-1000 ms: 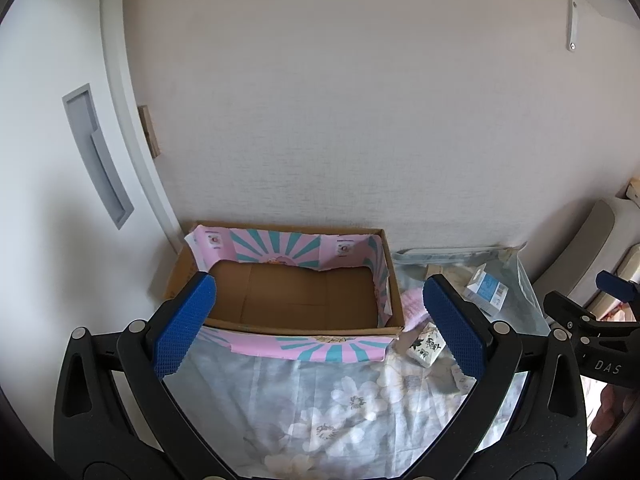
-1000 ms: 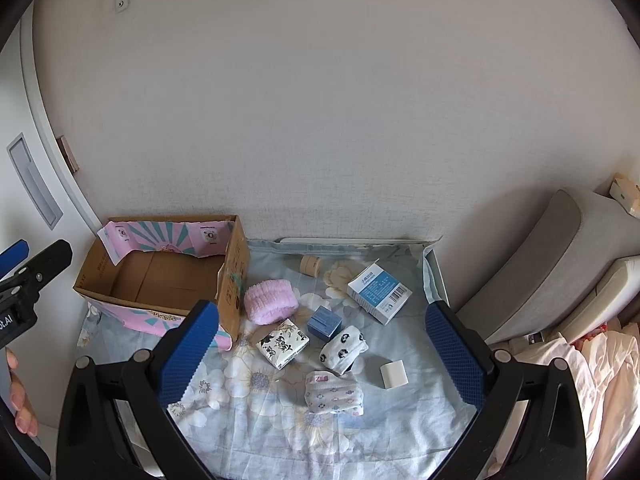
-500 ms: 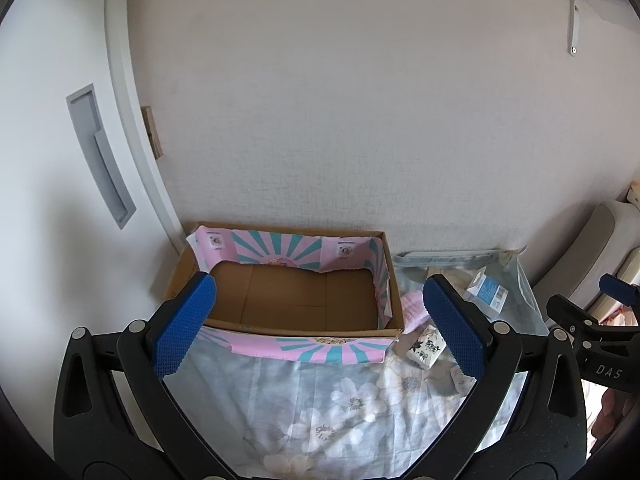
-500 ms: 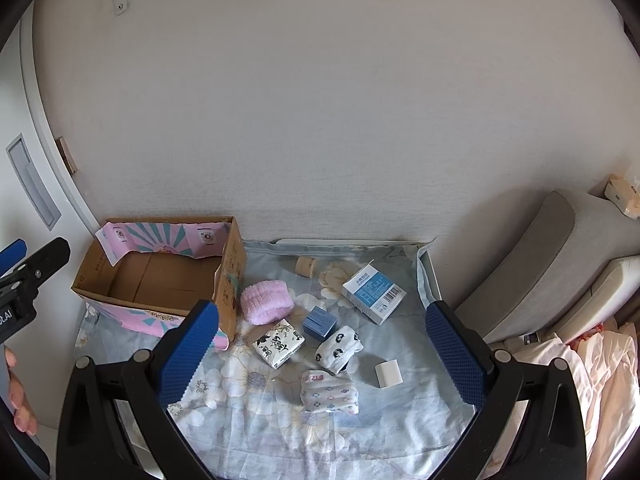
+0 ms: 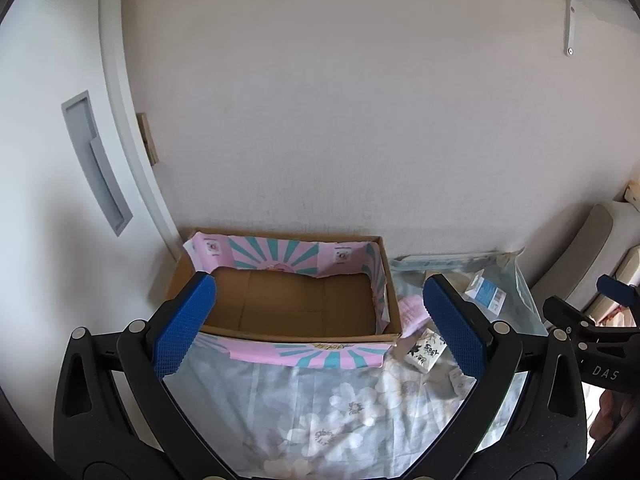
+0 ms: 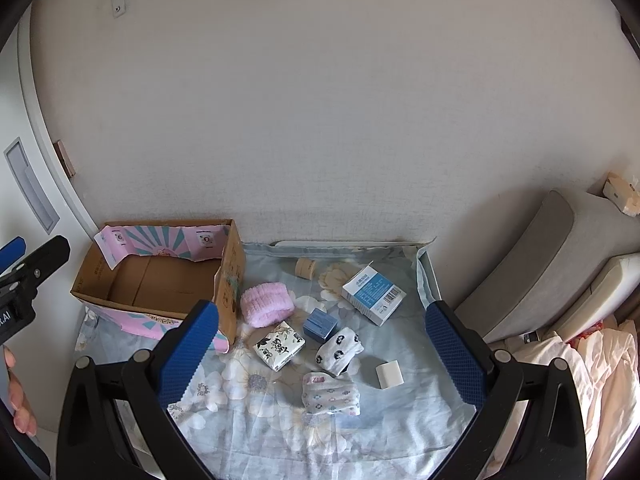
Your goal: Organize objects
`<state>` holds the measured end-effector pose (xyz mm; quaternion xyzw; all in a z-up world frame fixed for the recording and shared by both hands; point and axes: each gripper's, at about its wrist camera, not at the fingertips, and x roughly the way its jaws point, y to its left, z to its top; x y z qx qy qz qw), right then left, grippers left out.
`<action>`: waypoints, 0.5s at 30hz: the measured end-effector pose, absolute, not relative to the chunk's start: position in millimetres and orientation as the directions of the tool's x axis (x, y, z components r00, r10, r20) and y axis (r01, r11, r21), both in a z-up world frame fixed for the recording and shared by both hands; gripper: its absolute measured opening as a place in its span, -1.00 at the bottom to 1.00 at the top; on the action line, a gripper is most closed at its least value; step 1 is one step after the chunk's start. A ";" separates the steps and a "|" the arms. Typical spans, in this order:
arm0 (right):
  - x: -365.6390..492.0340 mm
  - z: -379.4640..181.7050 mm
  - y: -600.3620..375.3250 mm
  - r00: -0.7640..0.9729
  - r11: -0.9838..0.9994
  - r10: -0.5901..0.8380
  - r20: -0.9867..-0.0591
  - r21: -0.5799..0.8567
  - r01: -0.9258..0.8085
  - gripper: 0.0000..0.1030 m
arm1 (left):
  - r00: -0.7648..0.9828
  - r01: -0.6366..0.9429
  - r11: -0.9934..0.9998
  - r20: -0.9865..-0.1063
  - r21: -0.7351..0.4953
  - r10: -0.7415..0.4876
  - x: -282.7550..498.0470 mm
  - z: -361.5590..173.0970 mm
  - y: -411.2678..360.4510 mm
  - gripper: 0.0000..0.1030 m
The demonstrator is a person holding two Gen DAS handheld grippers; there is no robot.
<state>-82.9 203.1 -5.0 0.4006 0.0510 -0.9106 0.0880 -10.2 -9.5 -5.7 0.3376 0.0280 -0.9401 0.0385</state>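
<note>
Clutter beside cardboard box [image 6: 160, 280]: pink roll [image 6: 267, 305], carton [image 6: 374, 293].

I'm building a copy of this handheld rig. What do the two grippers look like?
Both match: the left gripper and right gripper have black plastic frames with triangular cut-outs and silver rivets, and fingers faced with blue knurled pads. The right gripper's side carries white letters "DAS". No cables or sleeves show.

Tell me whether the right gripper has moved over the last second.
Yes. In the right wrist view the cardboard box and blue-and-white carton slid left and up, so the open right gripper shifted right, probably pulling back.
</note>
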 end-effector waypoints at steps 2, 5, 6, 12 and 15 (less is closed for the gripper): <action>-84.4 -5.0 202.5 -0.664 -0.979 -0.120 -0.738 -0.023 0.203 0.99 | -0.769 0.095 -0.995 -0.637 -0.028 -0.056 -10.4 -5.8 -10.4 1.00; -85.4 -4.4 202.6 -0.665 -0.979 -0.124 -0.736 -0.020 0.205 0.99 | -0.769 0.099 -0.995 -0.636 -0.026 -0.060 -10.5 -5.6 -11.2 1.00; -85.4 -4.4 202.4 -0.666 -0.978 -0.125 -0.736 -0.020 0.206 0.99 | -0.770 0.100 -0.995 -0.636 -0.026 -0.061 -10.5 -5.5 -11.1 1.00; -85.5 -3.4 201.3 -0.668 -0.977 -0.133 -0.732 -0.016 0.212 0.99 | -0.771 0.100 -0.995 -0.633 -0.025 -0.062 -9.7 -4.5 -10.8 1.00; -85.3 -3.2 200.8 -0.668 -0.977 -0.134 -0.732 -0.014 0.212 0.99 | -0.773 0.100 -0.995 -0.632 -0.028 -0.060 -9.7 -3.6 -11.4 1.00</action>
